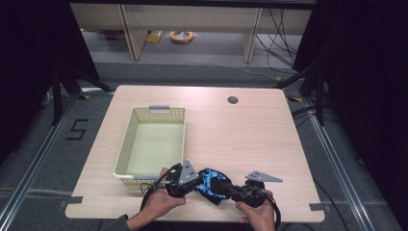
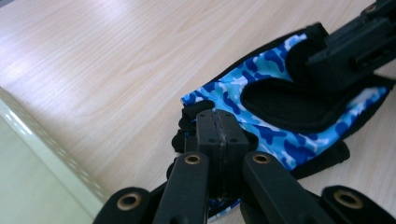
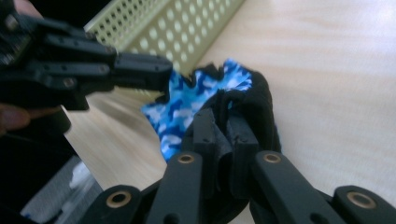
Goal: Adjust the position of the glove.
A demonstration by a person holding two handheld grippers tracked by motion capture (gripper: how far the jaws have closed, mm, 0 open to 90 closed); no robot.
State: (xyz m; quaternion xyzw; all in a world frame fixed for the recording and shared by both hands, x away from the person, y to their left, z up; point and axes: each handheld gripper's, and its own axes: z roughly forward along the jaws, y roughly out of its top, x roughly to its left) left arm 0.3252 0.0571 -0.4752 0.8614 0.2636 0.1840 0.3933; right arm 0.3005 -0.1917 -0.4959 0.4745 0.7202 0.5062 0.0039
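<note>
Both grippers are clamping the blue camouflage glove near the table's near edge: left gripper pinching its fingers, right gripper gripping black fabric (no readable writing).

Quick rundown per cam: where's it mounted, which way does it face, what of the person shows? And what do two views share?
High view: above the near table edge, looking forward and down; both hands, left tool, right tool, basket.
Left gripper view: rides the left tool, looks along its jaws, pinching the blue camouflage glove.
Right gripper view: rides the right tool, gripping black fabric of the glove; fingers at left.
Shared: both gripper views show the glove.
</note>
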